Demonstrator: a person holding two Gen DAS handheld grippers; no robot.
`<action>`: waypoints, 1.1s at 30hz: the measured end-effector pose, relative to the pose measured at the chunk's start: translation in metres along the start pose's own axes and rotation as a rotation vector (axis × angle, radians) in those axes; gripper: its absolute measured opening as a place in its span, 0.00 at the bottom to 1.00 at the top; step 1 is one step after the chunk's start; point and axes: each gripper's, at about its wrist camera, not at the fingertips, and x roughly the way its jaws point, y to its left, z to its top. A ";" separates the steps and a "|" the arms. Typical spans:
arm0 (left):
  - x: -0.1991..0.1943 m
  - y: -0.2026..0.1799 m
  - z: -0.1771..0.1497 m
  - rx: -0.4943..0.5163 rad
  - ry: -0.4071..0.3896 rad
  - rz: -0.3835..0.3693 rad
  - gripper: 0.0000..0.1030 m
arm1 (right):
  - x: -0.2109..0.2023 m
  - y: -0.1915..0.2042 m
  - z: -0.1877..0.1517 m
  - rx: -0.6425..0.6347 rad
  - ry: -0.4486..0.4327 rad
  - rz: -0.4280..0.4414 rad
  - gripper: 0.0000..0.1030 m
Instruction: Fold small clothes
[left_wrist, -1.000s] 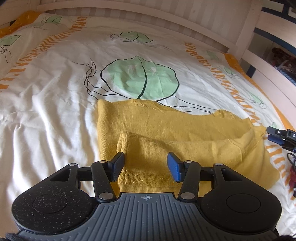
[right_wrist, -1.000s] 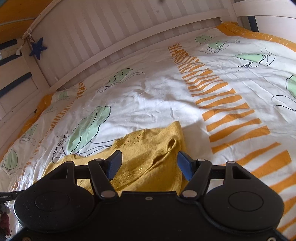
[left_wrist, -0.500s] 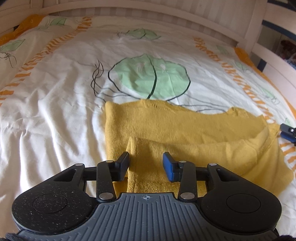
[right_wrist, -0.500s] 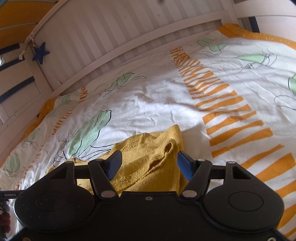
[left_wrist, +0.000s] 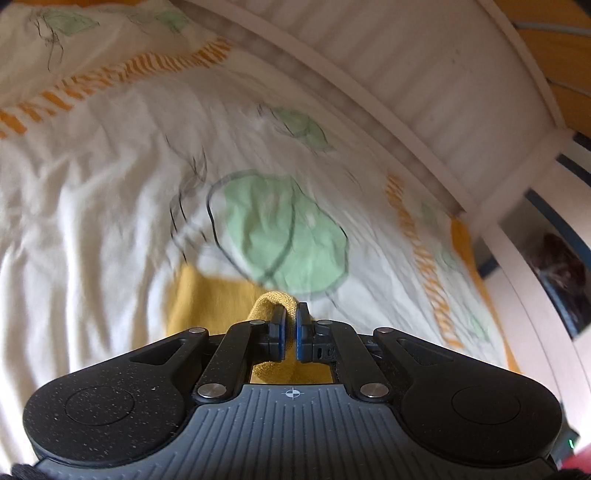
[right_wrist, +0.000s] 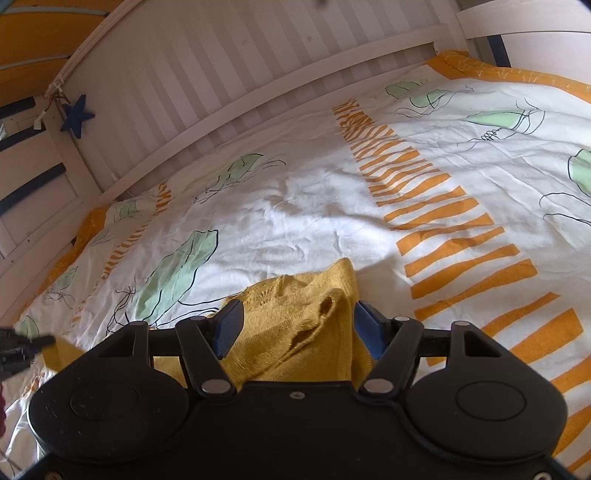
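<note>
Left gripper (left_wrist: 290, 328): jaws just closed, pinching sleeve cuff of sweater (right_wrist: 295, 325), lifted for folding inward. Right gripper (right_wrist: 299, 325): jaws open astride other end, not pressing, probably to steady it. Sweater lies on bed (right_wrist: 314, 214), below green leaf print (left_wrist: 280, 240).

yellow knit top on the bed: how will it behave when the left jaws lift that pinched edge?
Probably floppy: the yellow knit top lies in soft creases, and its pinched edge bulges in a loop above the left gripper, whose jaws have just closed on it. Likely light, so the rest should trail and drape. Slip seems unlikely; the open knit may stretch or snag.
</note>
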 end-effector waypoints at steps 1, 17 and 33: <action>0.006 0.001 0.004 -0.006 -0.003 0.006 0.04 | 0.000 -0.001 0.000 0.003 0.002 -0.003 0.68; 0.063 0.044 0.002 -0.150 0.079 0.084 0.05 | 0.004 -0.001 0.001 -0.035 0.006 -0.028 0.63; 0.053 0.040 -0.004 -0.118 0.074 0.064 0.05 | 0.037 -0.008 0.012 0.101 0.113 -0.026 0.12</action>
